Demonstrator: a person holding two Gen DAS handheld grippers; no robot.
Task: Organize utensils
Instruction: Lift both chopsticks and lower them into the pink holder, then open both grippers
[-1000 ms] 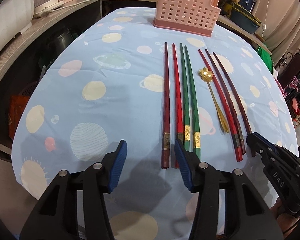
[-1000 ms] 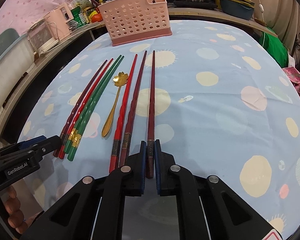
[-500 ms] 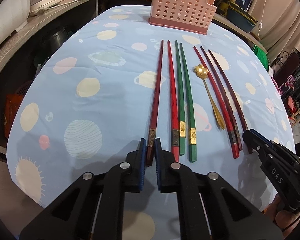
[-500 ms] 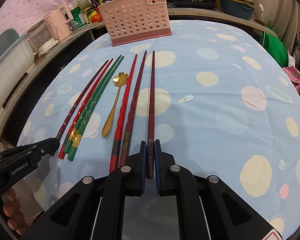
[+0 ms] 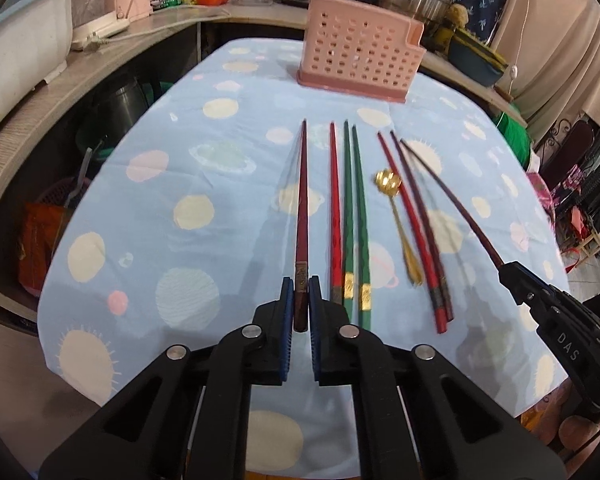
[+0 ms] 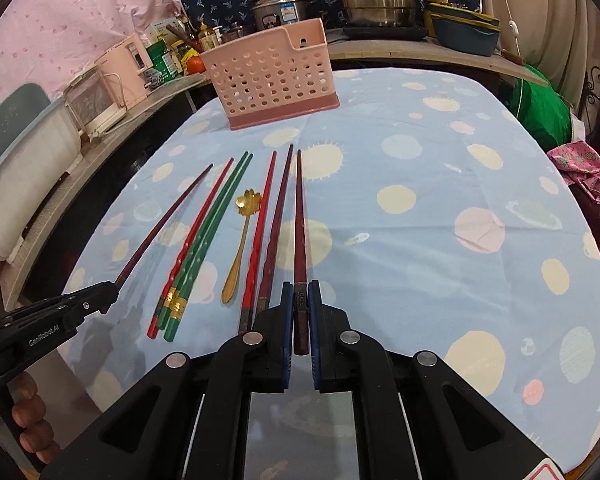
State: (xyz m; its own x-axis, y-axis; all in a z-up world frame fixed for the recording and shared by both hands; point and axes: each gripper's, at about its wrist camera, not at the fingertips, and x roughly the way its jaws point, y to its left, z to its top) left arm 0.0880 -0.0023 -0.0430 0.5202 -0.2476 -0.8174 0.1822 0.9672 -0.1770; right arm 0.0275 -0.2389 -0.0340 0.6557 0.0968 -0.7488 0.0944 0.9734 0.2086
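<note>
The table [image 5: 148,216] wears a blue cloth with pale dots and planets. At its far edge, about midway along, stands the pink basket [image 5: 360,52], upright on a darker pink base.

The left gripper [image 5: 301,312] sits over the near edge, its fingers closed on the butt of a dark red chopstick [image 5: 302,200] that points toward the basket with its far part lifted clear of the cloth. The right gripper [image 6: 300,316] is also at the near edge, closer to the right side, fingers clamped on the butt of a second dark chopstick [image 6: 300,216], likewise raised.

Between the two grippers, on the cloth, lie a red chopstick [image 5: 334,208] and just beside it a green pair [image 5: 354,216], all roughly parallel. Further right lie a red one and a dark one touching at their butts [image 5: 420,232].

Between the green pair and that red one rests a small gold spoon [image 5: 396,216], bowl toward the basket.
</note>
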